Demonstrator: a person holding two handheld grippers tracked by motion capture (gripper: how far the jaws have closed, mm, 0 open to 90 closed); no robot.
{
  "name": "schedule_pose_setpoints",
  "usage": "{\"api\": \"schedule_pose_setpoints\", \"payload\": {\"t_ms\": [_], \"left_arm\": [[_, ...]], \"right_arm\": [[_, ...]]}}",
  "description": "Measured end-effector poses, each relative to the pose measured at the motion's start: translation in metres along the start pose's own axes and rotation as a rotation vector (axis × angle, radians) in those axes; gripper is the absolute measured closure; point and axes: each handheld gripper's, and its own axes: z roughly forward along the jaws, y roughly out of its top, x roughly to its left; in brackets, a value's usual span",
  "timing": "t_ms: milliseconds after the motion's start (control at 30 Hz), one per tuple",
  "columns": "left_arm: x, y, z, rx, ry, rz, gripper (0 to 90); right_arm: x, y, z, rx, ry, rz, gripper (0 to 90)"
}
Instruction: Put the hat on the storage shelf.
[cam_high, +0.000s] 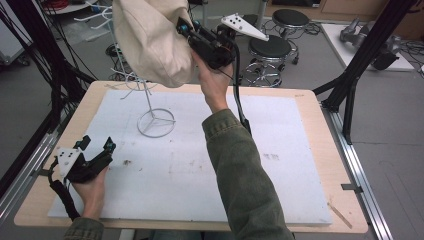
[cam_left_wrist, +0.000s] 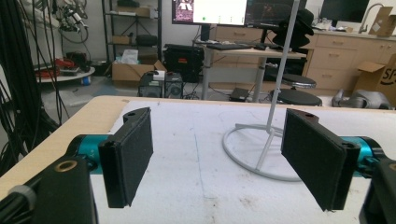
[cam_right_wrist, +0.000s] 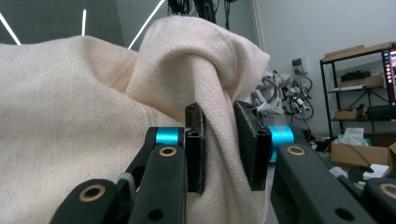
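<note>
A cream canvas cloth (cam_high: 150, 40) hangs high over the table's back left, above a white wire stand (cam_high: 156, 122) with a ring base. My right gripper (cam_high: 185, 27) is raised beside the cloth and shut on a fold of it. In the right gripper view the cloth (cam_right_wrist: 84, 116) bunches between the two pads of my right gripper (cam_right_wrist: 219, 109). My left gripper (cam_high: 97, 145) rests at the table's front left, open and holding nothing. In the left gripper view its jaws (cam_left_wrist: 217, 154) stand wide apart, with the stand (cam_left_wrist: 261, 149) a little ahead to the right.
A white mat (cam_high: 200, 170) covers most of the wooden table (cam_high: 310, 95). Black stools (cam_high: 270, 47) stand behind the table. A black frame post (cam_high: 360, 55) rises at the right and cables (cam_high: 30, 60) hang at the left.
</note>
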Motion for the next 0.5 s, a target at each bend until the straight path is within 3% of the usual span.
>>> {"api": "schedule_pose_setpoints", "payload": {"t_ms": [300,500], "left_arm": [[-0.001,-0.001,0.001,0.002,-0.001,0.002,25.2],[-0.001,-0.001,0.001,-0.002,-0.001,-0.001,25.2]], "right_arm": [[-0.004,-0.020,-0.007,0.033,0.017,-0.017,70.1],[-0.012,-0.030,-0.011,0.065,0.004,-0.008,67.5]]}}
